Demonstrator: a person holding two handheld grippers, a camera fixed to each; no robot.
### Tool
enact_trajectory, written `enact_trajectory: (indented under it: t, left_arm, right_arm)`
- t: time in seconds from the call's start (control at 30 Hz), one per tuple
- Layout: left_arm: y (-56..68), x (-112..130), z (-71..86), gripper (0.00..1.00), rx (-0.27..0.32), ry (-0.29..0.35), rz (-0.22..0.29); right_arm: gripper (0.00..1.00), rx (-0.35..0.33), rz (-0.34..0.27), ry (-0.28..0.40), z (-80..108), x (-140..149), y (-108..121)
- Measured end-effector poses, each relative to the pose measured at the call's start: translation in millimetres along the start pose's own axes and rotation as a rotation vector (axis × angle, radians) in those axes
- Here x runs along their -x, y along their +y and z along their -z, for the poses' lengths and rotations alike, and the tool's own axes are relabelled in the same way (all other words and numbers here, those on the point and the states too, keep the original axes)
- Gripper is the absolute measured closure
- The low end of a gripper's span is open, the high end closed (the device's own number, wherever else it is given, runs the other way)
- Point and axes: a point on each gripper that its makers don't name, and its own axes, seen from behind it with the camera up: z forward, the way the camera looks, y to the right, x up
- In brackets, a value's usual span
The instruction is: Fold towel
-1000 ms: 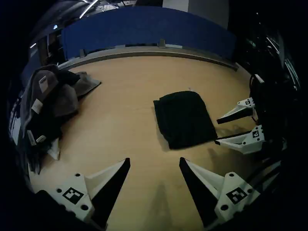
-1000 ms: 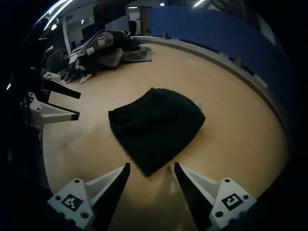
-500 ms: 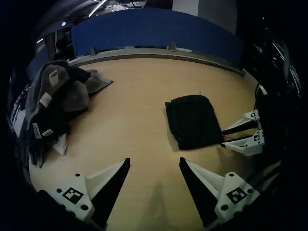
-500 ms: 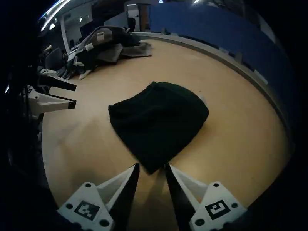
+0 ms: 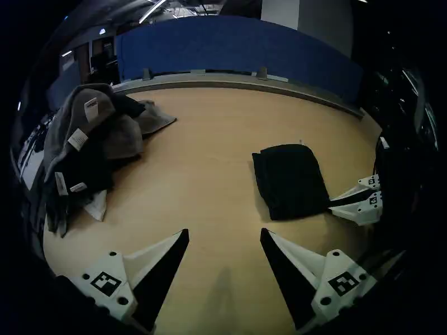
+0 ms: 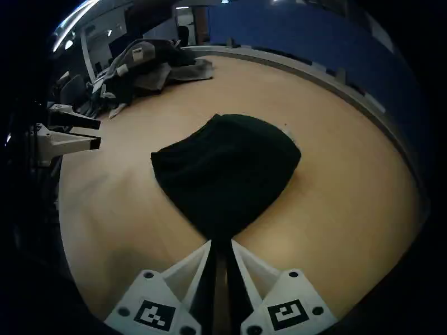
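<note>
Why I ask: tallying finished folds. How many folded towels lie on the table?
1: the folded dark towel on the table, near corner pinched by the right gripper. The heaped pile may hide more.

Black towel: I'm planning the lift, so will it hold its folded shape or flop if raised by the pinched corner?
Probably floppy: the black towel lies in soft, rounded layers, so it would likely sag and unfold below the right claw, closed on one corner. Pushed, it would likely slide or bunch on the smooth table.
</note>
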Motion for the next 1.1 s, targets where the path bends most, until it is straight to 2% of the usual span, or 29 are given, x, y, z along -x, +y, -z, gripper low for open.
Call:
enact_trajectory:
  t: [0.27, 0.47, 0.77, 1.1]
  left_arm:
    - [-0.6, 0, 0.1, 0.05, -0.001, 0.000, -0.006]
    - [-3.3, -1, 2.1, 0.05, -0.004, 0.001, -0.004]
    - [-7.9, -8, 4.5, 0.05, -0.010, 0.013, -0.003]
    - [-7.8, -16, 6.7, 0.05, -0.009, 0.031, 0.003]
  right_arm:
    - [0.95, -0.014, -0.012, 0.016, 3.1, -6, -2]
    - [0.95, 0.001, -0.003, 0.073, 16.4, -30, 0]
    - [0.95, 0.028, 0.016, 0.227, 61.7, -99, 9]
    - [0.95, 0.060, 0.094, 0.348, 115.3, -156, 16]
